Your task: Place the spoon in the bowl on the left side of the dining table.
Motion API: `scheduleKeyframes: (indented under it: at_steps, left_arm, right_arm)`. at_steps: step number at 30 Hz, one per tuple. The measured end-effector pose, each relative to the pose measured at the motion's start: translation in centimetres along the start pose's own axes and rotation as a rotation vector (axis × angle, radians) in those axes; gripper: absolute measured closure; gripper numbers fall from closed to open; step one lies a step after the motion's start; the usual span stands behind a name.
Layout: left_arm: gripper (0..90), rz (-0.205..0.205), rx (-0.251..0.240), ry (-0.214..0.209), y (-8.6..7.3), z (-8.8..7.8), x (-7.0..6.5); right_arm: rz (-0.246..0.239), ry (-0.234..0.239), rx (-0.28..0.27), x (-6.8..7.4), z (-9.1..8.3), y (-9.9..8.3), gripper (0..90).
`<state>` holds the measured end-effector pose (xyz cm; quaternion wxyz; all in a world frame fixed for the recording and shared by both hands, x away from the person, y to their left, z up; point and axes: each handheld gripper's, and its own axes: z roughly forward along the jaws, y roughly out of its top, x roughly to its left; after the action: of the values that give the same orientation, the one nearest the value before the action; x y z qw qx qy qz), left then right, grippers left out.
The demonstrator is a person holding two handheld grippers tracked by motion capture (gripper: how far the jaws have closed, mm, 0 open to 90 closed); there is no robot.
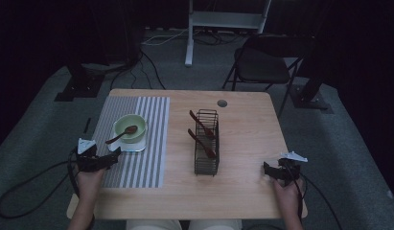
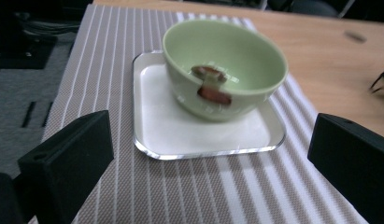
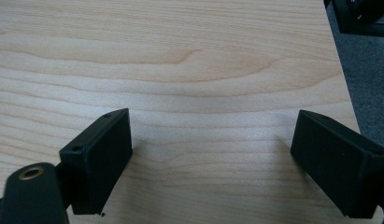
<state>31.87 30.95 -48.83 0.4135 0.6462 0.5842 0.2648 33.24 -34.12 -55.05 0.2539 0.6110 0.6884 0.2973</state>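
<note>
Leftmost, my left tongs (image 1: 108, 159) rested over the near edge of the striped placemat (image 1: 151, 143), jaws wide apart with nothing between them. Just beyond, in the left gripper view, the woven mat (image 2: 110, 56) showed a ribbed grey-and-white weave, and on it sat a flat square white tray (image 2: 157, 130) with rounded corners and a shiny rim. On the tray stood a pale green bowl (image 2: 236, 56), round and glossy. A brown wooden spoon (image 1: 121, 134) lay in the bowl (image 1: 132, 128), its scoop inside and its handle leaning out over the rim toward my left hand (image 1: 89, 179).

Farther right, near the middle of the light wood tabletop (image 1: 242, 139), stood a narrow black wire rack (image 1: 206, 143), an open grid basket. Two more brown spoons (image 1: 202, 123) rested in it at a slant, handles sticking out to the left.

At the far right my right tongs (image 1: 269, 171) sat low over bare grain near the tabletop's corner, jaws spread and holding nothing. In the right gripper view the wood (image 3: 189, 60) showed smooth, wavy grain.
</note>
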Motion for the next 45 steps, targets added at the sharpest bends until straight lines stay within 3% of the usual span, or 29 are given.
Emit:
scheduleKeyframes:
  at_steps: [9, 15, 25, 33, 43, 45]
  left_arm:
    - [0.5, -0.001, -0.007, -0.008, -1.0, -1.1, 0.4]
    - [0.5, 0.031, -0.016, -0.021, -1.6, -2.5, 0.1]
    - [0.5, 0.052, -0.045, -0.012, -3.3, -4.0, -0.4]
    - [0.5, 0.075, -0.06, 0.003, -4.7, -4.9, 0.1]
    - [0.5, 0.049, -0.071, 0.023, -7.0, -6.3, 0.9]
    - [0.5, 0.065, -0.064, 0.023, -7.5, -6.6, 0.9]
  right_arm:
    - [0.001, 0.0, 0.0, 0.0, 0.0, 0.0, 11.9]
    - [0.002, 0.0, 0.0, 0.0, 0.0, 0.0, 12.0]
    - [0.001, 0.0, 0.0, 0.0, 0.0, 0.0, 12.0]
    - [0.001, 0.0, 0.0, 0.0, 0.0, 0.0, 12.0]
    - [0.001, 0.0, 0.0, 0.0, 0.0, 0.0, 12.0]
    - [0.001, 0.0, 0.0, 0.0, 0.0, 0.0, 12.0]
